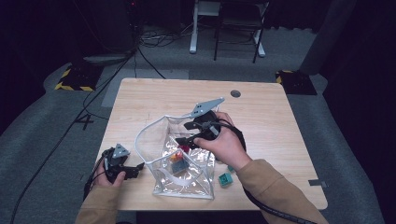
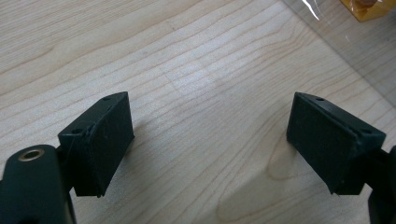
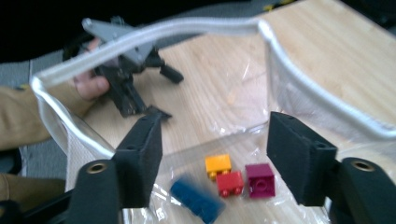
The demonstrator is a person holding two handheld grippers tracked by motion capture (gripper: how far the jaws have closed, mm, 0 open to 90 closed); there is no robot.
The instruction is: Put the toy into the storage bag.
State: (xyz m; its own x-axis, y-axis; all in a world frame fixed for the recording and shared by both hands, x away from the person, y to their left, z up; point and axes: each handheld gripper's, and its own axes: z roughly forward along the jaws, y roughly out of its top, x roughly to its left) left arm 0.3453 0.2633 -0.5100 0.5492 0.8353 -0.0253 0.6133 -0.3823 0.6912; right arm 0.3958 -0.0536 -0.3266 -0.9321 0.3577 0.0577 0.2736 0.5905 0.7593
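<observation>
right gripper [image 3: 212, 158] jaws open, empty, above bag [image 1: 154, 128] mouth | blue brick [image 3: 196, 199] in bag, below | green brick [image 1: 226, 178] on surface, right | left gripper [image 2: 210, 144] open, empty

- The blue brick [image 3: 196, 200] in the clear bag [image 3: 154, 32] looks smeared and fuzzy in the right gripper view.
- From up high, the bricks in the bag are too small to tell apart.
- A yellow thing [image 2: 369, 7] is cut off at the top edge of the left gripper view.
- A green brick [image 1: 225, 178] sits by the sleeve; another green bit [image 1: 230, 168] is partly hidden behind the wrist.
</observation>
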